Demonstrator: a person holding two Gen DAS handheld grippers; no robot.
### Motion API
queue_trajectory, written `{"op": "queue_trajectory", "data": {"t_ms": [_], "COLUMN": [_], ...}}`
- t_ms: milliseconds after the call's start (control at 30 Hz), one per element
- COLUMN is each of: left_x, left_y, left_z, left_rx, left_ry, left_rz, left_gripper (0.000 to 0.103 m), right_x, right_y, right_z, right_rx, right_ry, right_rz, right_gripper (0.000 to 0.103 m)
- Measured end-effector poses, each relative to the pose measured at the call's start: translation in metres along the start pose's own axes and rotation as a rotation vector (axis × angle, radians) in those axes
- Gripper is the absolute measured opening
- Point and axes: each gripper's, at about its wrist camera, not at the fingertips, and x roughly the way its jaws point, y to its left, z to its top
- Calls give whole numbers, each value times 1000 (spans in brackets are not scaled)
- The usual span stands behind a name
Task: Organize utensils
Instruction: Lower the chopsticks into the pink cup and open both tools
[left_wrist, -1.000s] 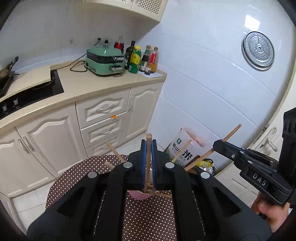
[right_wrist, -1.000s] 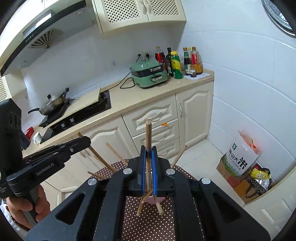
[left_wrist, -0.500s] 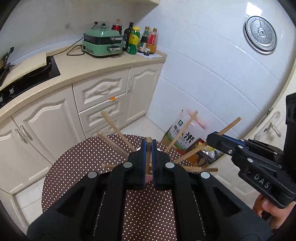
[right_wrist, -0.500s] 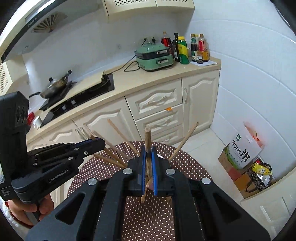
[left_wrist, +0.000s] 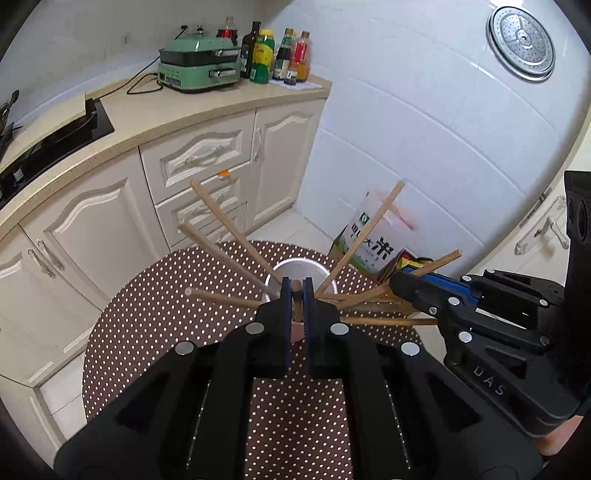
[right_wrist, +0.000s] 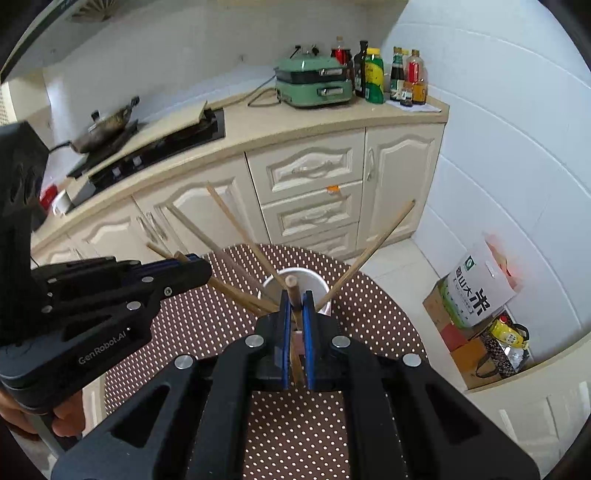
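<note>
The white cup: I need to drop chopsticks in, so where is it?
In both wrist views, the white cup stands on the dotted table, just beyond the gripper tips, several chopsticks already fanning out of it.

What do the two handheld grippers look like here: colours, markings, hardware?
Both are matte black plastic with blue pads lining the inner faces of the fingers and round silver bolt heads at the linkage joints. The left gripper carries pale "GenRobot.AI" lettering on its side; the right gripper shows "DAS". Each has a boxy black housing at the back. No cables visible. A bare hand grips the left handle; no sleeve shows.

A cup holding fanned-out chopsticks stands on the table, cabinets behind.
</note>
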Motion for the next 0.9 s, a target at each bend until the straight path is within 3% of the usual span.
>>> {"op": "queue_trajectory", "data": {"t_ms": [567, 700, 767, 867, 900], "left_x": [-5, -16, -22, -37, -44], "left_y": [5, 6, 5, 8, 8], "left_z": [-4, -7, -9, -15, -18], "left_rx": [-25, -28, -22, -34, -38], "left_ry": [4, -13, -19, -46, -64], "left_rz": [27, 36, 39, 46, 50], "left_gripper": [8, 9, 15, 49, 53], "right_x": [-8, -19, -26, -37, -41], "right_y": [-1, 0, 2, 5, 7], "right_z": [-3, -3, -4, -6, -7], "right_rx": [40, 58, 60, 65, 65], "right_ry": [-16, -43, -55, -77, -84], "right_rz": [15, 17, 17, 20, 20], "right_gripper": [8, 18, 21, 24, 26]}}
